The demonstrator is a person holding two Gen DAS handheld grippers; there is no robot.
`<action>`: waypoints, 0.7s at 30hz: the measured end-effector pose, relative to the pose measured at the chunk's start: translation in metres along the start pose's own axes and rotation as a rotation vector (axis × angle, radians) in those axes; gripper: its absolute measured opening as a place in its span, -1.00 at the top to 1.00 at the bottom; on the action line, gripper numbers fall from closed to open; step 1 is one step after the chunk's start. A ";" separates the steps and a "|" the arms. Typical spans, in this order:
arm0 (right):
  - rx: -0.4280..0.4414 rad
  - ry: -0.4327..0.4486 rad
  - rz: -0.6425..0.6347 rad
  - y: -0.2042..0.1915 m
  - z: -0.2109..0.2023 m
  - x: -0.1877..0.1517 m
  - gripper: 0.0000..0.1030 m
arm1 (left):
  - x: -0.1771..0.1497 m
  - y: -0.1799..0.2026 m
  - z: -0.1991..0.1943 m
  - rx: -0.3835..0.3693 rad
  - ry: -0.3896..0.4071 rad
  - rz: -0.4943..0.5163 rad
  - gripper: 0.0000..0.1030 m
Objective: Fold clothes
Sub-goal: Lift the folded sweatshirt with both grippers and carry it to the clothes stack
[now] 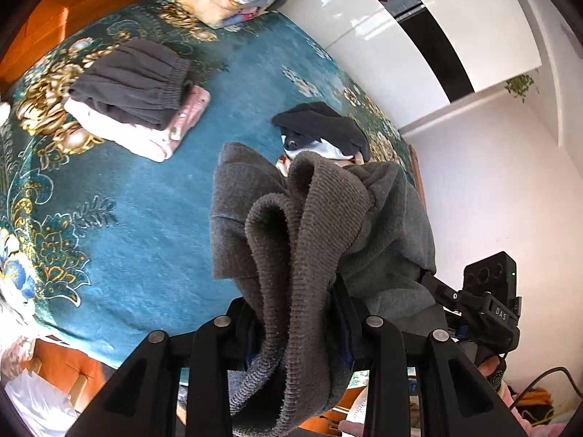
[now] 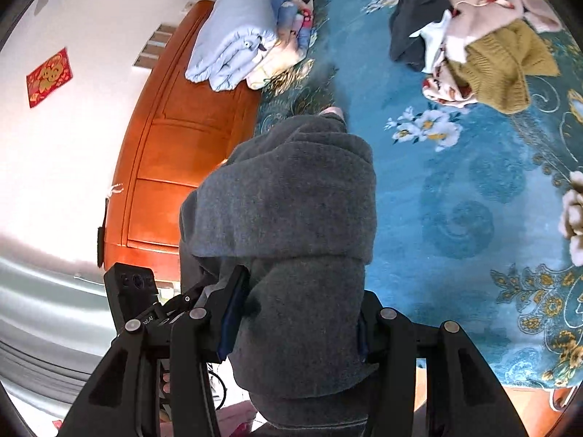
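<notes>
The left gripper (image 1: 297, 331) is pinched tight on a bunched-up gray sweater (image 1: 302, 240). The ribbed edge of the sweater is squeezed between its two fingers and hangs down at the bottom middle of the left wrist view. The rest of the sweater puffs up above the fingers, over the blue flowered blanket (image 1: 145, 200).

The right gripper (image 2: 297, 331) is also clamped on the same gray sweater (image 2: 291, 218). In the right wrist view the thick cloth fills the space between the fingers and piles up in the middle of the frame.

In the upper left of the left wrist view sits a neat stack of folded clothes (image 1: 135, 98), with dark gray pants on top and something pink under them. They rest on the blanket. Near the middle right lies a messy pile of clothes (image 1: 324, 131) that are not folded.

In the right wrist view the messy pile is at the upper right, with a mustard yellow knit top (image 2: 503, 65) in it. Folded quilts (image 2: 247, 36) lie at the top, beside the orange wooden headboard (image 2: 175, 153).
</notes>
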State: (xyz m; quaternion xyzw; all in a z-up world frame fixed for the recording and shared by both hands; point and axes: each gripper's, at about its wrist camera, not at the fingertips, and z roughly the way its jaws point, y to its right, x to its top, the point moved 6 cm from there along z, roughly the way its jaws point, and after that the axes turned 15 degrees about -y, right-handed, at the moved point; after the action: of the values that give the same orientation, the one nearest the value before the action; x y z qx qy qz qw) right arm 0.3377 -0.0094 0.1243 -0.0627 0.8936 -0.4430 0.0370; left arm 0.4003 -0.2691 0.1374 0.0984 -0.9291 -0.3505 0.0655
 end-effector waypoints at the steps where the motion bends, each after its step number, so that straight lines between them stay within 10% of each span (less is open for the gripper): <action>1: -0.003 -0.006 0.000 -0.002 0.006 0.002 0.00 | 0.003 -0.007 -0.001 -0.005 -0.003 -0.006 0.30; 21: -0.052 -0.004 0.169 -0.112 0.204 0.138 0.00 | 0.200 -0.199 -0.072 -0.032 -0.131 -0.014 0.28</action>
State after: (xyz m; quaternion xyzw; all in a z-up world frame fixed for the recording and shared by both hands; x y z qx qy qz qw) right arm 0.2348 -0.2576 0.0886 0.0112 0.9068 -0.4149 0.0743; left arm 0.2468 -0.5069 0.0697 0.0808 -0.9249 -0.3714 0.0034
